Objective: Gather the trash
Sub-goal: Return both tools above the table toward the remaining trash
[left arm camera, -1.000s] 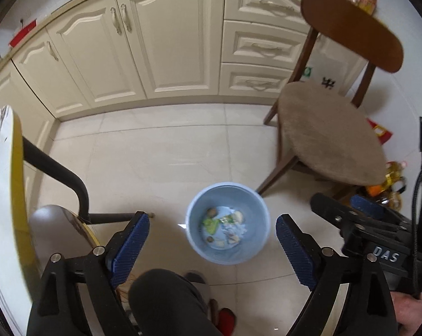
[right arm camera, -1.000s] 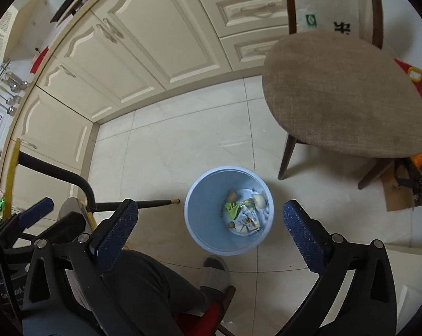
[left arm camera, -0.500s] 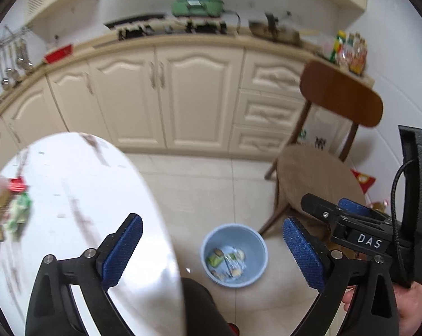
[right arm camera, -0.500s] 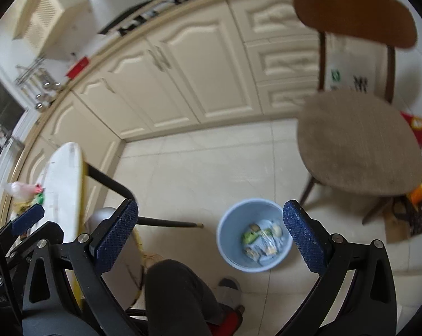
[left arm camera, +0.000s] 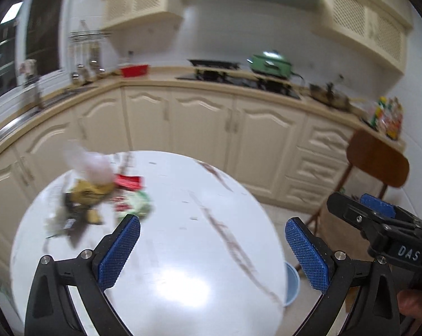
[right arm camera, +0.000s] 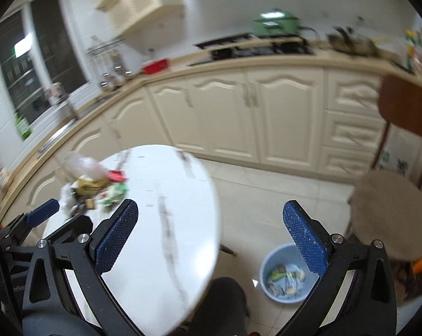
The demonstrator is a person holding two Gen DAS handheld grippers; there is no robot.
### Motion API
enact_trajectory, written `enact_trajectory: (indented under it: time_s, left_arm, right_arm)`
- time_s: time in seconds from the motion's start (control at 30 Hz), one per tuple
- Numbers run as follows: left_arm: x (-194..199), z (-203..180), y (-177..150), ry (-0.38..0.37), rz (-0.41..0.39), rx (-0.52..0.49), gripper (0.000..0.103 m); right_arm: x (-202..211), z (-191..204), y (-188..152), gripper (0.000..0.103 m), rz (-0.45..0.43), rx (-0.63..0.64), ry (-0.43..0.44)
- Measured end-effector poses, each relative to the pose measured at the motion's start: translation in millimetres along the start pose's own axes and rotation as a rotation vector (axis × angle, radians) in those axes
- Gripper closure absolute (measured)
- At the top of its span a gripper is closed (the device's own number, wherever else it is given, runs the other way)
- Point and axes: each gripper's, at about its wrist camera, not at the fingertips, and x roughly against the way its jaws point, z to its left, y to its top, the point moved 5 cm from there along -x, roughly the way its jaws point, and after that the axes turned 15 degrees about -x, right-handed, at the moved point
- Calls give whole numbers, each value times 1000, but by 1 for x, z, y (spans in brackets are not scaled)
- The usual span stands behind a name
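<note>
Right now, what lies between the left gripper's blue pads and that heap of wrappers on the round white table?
Only bare white tabletop. In the left wrist view, the left gripper, jaws opening and empty, hovers short of the blurred trash pile.

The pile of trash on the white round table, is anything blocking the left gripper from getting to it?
Nothing visible blocks it. The left gripper has its jaws opening with nothing between them, and only bare white round table lies between it and the blurry pile of wrappers and scraps, up and to the left in its view.

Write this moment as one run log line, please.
left gripper: opening, empty | right gripper: open, empty | trash pile: on table | bin: on floor
</note>
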Motion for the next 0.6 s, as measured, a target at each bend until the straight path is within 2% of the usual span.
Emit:
enact_trajectory:
  time_s: [0.1, 0.3, 0.6]
  left_arm:
    - [30, 16, -14, 56, -20, 26, 1]
    - [91, 51, -48, 167, -56, 95, 1]
    - [141, 84, -93, 303, -69, 236, 1]
  right_arm:
    - [0, 44, -7, 0, -7, 53, 42]
    - [1, 102, -20, 0, -5, 136, 115]
    - [10, 169, -43, 0, -43, 251, 157]
